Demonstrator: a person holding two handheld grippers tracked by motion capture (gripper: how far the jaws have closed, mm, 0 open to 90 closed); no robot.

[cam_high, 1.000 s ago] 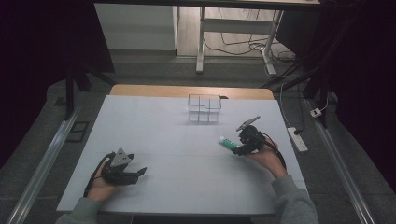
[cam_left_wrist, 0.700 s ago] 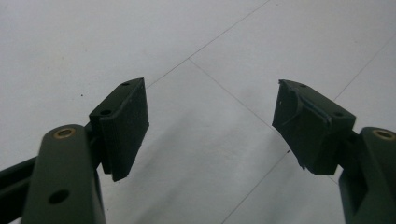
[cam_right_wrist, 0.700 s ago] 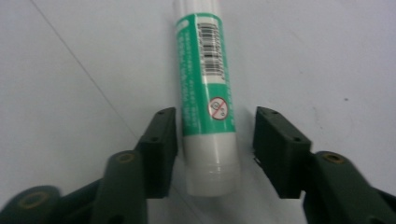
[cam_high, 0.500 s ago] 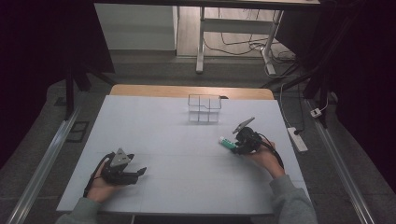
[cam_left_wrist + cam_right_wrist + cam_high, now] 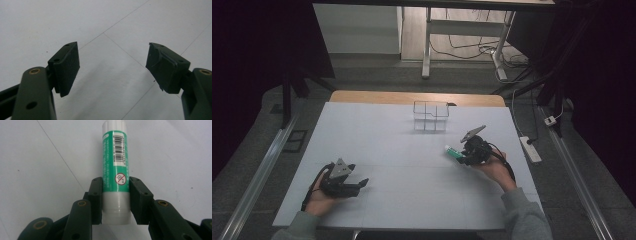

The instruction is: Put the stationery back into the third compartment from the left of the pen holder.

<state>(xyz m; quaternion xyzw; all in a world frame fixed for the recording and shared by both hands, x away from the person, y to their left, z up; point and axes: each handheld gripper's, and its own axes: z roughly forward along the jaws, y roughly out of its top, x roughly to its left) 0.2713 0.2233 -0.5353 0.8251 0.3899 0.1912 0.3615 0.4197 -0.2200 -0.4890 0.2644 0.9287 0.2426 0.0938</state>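
Note:
A green and white glue stick lies along the white table top, its cap end pointing away from my right gripper. The jaws of that gripper have just been closing, and both pads now press on the stick's white lower end. In the high view the glue stick pokes out to the left of the right gripper, at the table's right. My left gripper rests at the near left, and in its own view the left gripper stands wide open over bare table.
A clear divided box stands at the far middle of the table. A white power strip lies on the floor past the right edge. A wooden strip runs along the far edge.
The right gripper has shifted only slightly, with the glue stick staying at its tips. The left hand and gripper have not moved.

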